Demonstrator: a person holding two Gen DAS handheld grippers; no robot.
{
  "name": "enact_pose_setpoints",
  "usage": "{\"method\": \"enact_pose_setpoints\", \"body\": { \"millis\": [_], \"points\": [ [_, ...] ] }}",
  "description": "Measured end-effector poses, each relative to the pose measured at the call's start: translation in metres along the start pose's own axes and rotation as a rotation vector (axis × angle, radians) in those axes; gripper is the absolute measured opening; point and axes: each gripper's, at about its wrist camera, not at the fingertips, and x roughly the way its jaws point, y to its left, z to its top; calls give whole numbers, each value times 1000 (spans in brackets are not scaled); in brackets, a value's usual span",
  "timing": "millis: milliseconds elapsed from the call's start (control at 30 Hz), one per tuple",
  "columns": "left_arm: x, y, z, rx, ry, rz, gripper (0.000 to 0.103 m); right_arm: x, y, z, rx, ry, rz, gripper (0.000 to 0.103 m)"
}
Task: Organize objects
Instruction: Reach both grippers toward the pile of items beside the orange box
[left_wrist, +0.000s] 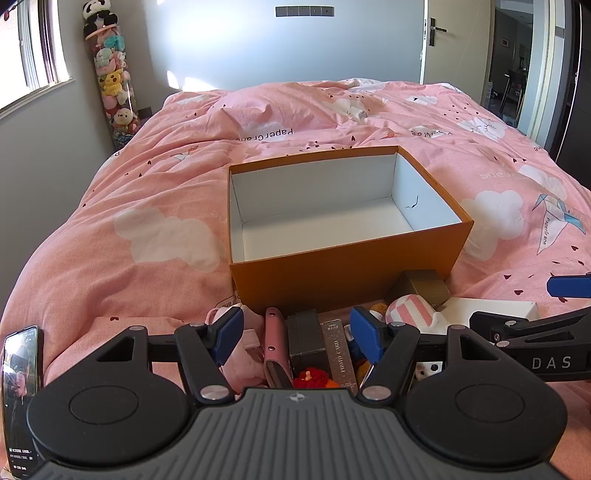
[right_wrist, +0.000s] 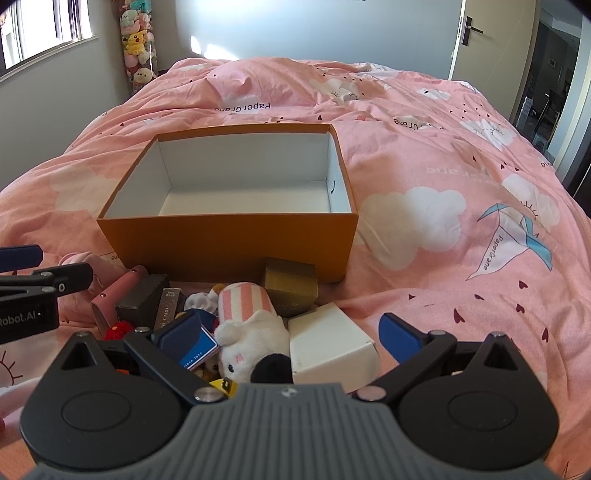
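An open orange box (left_wrist: 343, 273) (right_wrist: 229, 243) with a bare white inside stands on the pink bed. A pile of small things lies in front of it: a pink case (left_wrist: 273, 343) (right_wrist: 118, 291), a dark box (left_wrist: 306, 339) (right_wrist: 142, 299), a gold box (left_wrist: 424, 286) (right_wrist: 291, 286), a white box (right_wrist: 330, 343) (left_wrist: 487, 308), a striped plush (right_wrist: 245, 299) (left_wrist: 410, 312) and a white plush (right_wrist: 255, 347). My left gripper (left_wrist: 297, 334) is open above the pink case and dark box. My right gripper (right_wrist: 290, 338) is open above the white plush and white box.
The pink duvet (left_wrist: 147, 206) covers the whole bed. A phone (left_wrist: 20, 398) is at the left gripper's side. A tall tube of plush toys (left_wrist: 110, 81) stands in the far left corner. An open door (left_wrist: 436, 40) is at the far right.
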Motion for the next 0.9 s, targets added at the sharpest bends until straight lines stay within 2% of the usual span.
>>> {"method": "enact_pose_setpoints", "body": {
  "millis": [400,600,667,733,900],
  "points": [
    [0,1,-1,-4,1,2,78,0,0,0,0,0,1,102],
    [1,18,3,-46,-3,19,78,3,3,-1,-20,7,9,102],
    [3,27,5,-52,18,18,72,4,5,0,-34,7,15,102],
    [7,35,7,-64,45,15,66,4,6,2,-46,10,28,99],
    [19,51,9,-77,103,-5,59,15,11,7,-87,59,86,76]
  ]
}}
